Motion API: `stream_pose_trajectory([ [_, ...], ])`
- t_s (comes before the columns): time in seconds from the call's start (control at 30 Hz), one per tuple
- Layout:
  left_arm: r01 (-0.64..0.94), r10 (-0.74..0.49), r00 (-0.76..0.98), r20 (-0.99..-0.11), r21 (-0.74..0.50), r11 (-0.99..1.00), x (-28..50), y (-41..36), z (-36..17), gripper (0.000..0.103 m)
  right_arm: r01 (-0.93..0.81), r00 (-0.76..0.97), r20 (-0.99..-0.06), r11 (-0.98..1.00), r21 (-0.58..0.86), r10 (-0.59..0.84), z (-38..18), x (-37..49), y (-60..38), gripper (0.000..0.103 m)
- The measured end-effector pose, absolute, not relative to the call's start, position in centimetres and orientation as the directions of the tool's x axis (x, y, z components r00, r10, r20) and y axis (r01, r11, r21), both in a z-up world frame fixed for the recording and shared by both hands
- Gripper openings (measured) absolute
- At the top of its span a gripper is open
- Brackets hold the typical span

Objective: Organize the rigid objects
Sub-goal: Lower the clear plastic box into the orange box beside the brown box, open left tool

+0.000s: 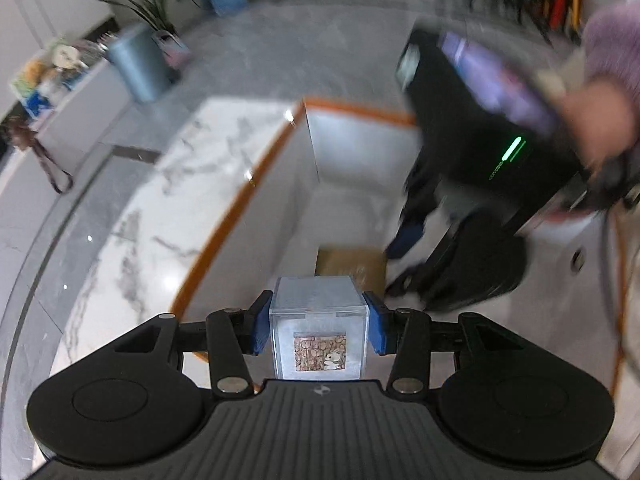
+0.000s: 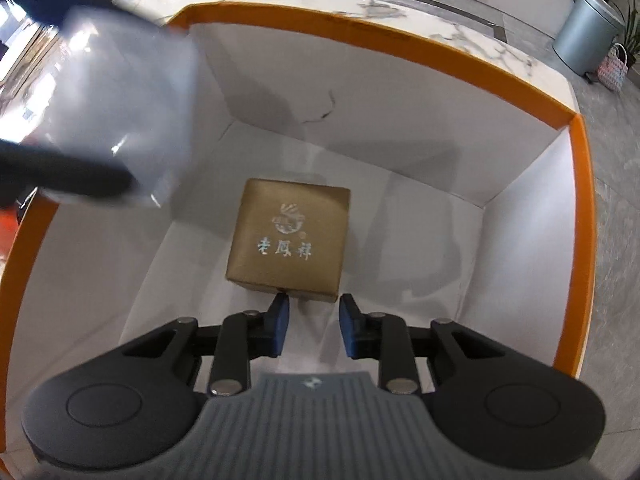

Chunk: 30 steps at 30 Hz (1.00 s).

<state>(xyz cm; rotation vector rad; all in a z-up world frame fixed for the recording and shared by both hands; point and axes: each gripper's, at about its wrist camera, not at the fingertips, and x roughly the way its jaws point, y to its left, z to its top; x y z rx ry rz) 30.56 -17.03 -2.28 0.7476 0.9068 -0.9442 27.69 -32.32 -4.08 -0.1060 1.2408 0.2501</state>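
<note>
My left gripper [image 1: 318, 326] is shut on a clear plastic cube box [image 1: 318, 320] with a small cartoon picture on its near face, held above the near-left rim of an orange-edged white storage box [image 1: 240, 200]. In the right wrist view the same cube [image 2: 116, 120] shows blurred at upper left over the storage box [image 2: 576, 168]. My right gripper [image 2: 312, 326] is open and empty inside the storage box, just short of a gold square gift box [image 2: 288, 236] lying on the floor of the storage box. The gold box also shows in the left wrist view [image 1: 352, 266].
The storage box stands on a white marble table [image 1: 192, 168]. The right-hand gripper and the person's hand [image 1: 500, 160] show blurred at right in the left wrist view. A grey bin [image 1: 138, 64] and a plant stand on the floor beyond.
</note>
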Motion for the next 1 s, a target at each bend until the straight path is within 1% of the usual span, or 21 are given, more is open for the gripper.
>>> stream_pose_trajectory([
  [0.1,0.924,-0.300,0.255,-0.919,0.141,0.356,31.4,-17.5,-4.0,0.053,-0.215,0.304,-0.939,0.972,0.097,0.161,-4.2,27.4,-33.0,0.031],
  [0.13,0.932,-0.286,0.246,-0.926,0.146,0.331,31.4,-17.8,-4.3,0.053,-0.206,0.306,-0.937,0.973,0.106,0.167,-4.2,27.4,-33.0,0.037],
  [0.17,0.938,-0.262,0.242,-0.934,0.156,0.309,31.4,-18.2,-4.8,0.053,-0.197,0.305,-0.936,0.973,0.120,0.177,-4.3,27.6,-32.7,0.039],
  [0.37,0.954,-0.124,0.267,-0.956,0.244,0.173,31.0,-20.1,-6.8,0.053,-0.169,0.304,-0.927,0.970,0.173,0.218,-4.8,28.3,-32.8,0.041],
  [0.5,0.957,-0.032,0.263,-0.964,0.256,0.135,31.5,-20.5,-8.4,0.054,-0.156,0.309,-0.925,0.971,0.182,0.222,-4.8,28.7,-33.0,0.041],
  [0.63,0.952,0.003,0.272,-0.962,0.270,0.146,31.9,-20.5,-9.4,0.054,-0.153,0.313,-0.923,0.971,0.185,0.225,-4.7,28.8,-33.0,0.040],
  [0.73,0.941,0.027,0.295,-0.955,0.295,0.167,32.3,-20.3,-9.9,0.059,-0.160,0.315,-0.924,0.971,0.176,0.220,-4.7,29.1,-32.6,0.041],
  [0.77,0.936,0.025,0.309,-0.951,0.309,0.170,32.3,-20.2,-9.9,0.060,-0.164,0.316,-0.922,0.970,0.178,0.222,-4.7,29.1,-32.4,0.041],
  [0.8,0.929,0.017,0.331,-0.943,0.329,0.169,32.2,-20.1,-9.9,0.065,-0.171,0.319,-0.920,0.969,0.180,0.228,-4.7,29.3,-32.3,0.041],
  [0.87,0.917,0.007,0.367,-0.930,0.363,0.165,31.9,-19.9,-9.8,0.071,-0.181,0.329,-0.915,0.967,0.181,0.233,-4.6,29.6,-32.0,0.041],
  [1.0,0.909,-0.034,0.386,-0.922,0.374,0.185,31.8,-19.2,-9.0,0.072,-0.213,0.339,-0.913,0.964,0.162,0.228,-4.4,30.3,-31.4,0.041],
])
